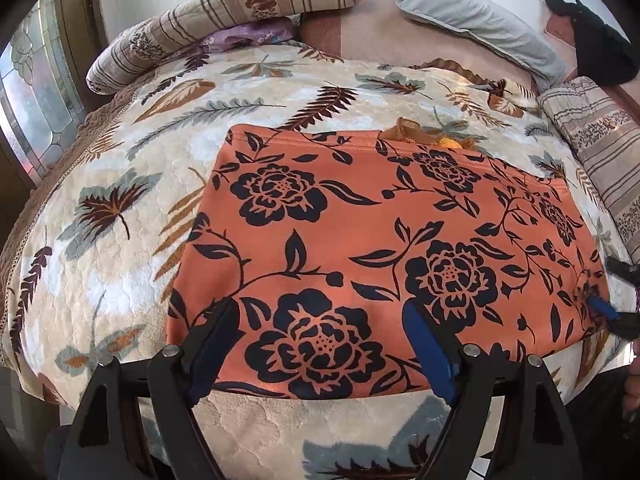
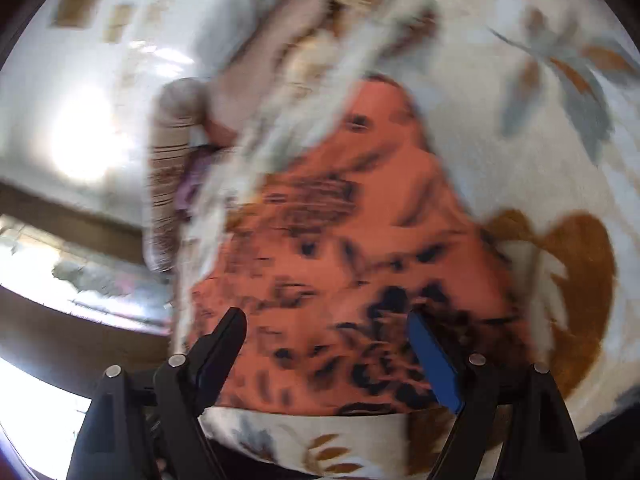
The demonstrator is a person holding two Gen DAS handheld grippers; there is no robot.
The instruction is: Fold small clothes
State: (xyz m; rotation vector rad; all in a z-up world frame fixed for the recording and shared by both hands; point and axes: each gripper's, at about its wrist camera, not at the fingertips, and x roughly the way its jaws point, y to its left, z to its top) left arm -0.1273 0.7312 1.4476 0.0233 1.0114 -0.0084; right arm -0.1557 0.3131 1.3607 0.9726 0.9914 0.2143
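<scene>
An orange garment with dark floral print [image 1: 360,248] lies flat as a rectangle on the leaf-patterned bedspread [image 1: 120,208]. My left gripper [image 1: 320,312] is open over the garment's near edge, its fingers wide apart and empty. My right gripper shows in the left wrist view at the garment's right corner [image 1: 612,296]. In the blurred right wrist view my right gripper [image 2: 324,324] is open over the same orange garment [image 2: 340,220], with nothing between the fingers.
A striped bolster [image 1: 224,16] and a grey pillow [image 1: 476,16] lie at the head of the bed. Another striped cushion [image 1: 600,156] lies at the right. A dark cloth [image 1: 600,48] sits far right. A window [image 1: 32,96] is at the left.
</scene>
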